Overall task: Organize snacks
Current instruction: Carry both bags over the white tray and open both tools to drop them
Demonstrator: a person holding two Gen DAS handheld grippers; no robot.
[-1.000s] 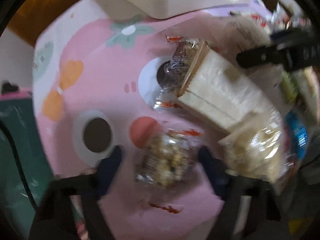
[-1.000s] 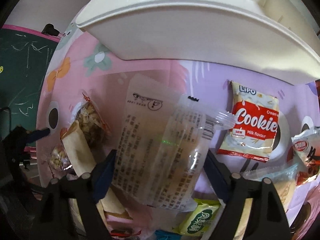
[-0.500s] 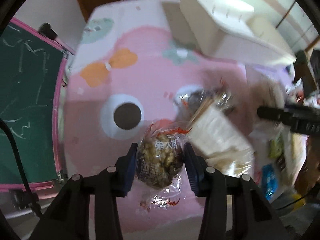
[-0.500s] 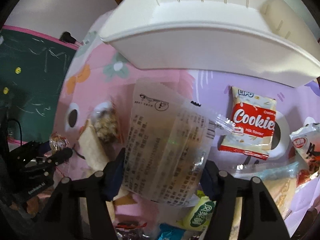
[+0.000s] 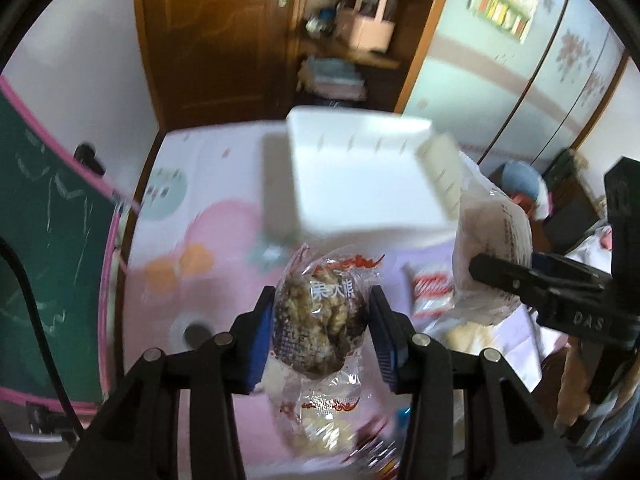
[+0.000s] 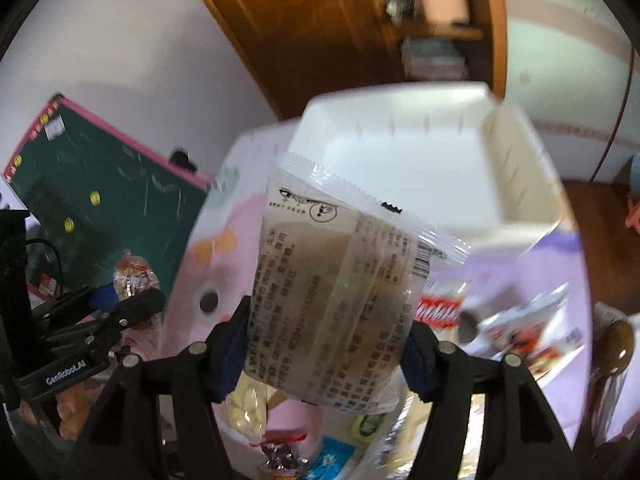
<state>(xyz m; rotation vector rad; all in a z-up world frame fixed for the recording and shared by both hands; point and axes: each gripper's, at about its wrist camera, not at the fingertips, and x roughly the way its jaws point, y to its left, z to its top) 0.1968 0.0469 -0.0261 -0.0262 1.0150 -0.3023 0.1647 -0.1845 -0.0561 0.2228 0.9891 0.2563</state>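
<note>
White bin (image 5: 360, 176) at twelve o'clock holds nothing visible, left tool (image 5: 322, 320) pinches a nut pack (image 5: 320, 320), right tool (image 6: 326, 344) pinches a printed pouch (image 6: 340, 300), other snacks (image 6: 440, 312) still litter the bench (image 5: 168, 240).

White lettering reading "GenRobot.AI" is showing on the black arm of the left gripper (image 6: 116, 312). The letters "DAS" are showing on the black arm of the right gripper (image 5: 496, 276). Chinese characters are showing on the clear nut-snack wrapper (image 5: 320, 312), and dense small print with a barcode on the translucent packet (image 6: 336, 300), too blurred to read.
</note>
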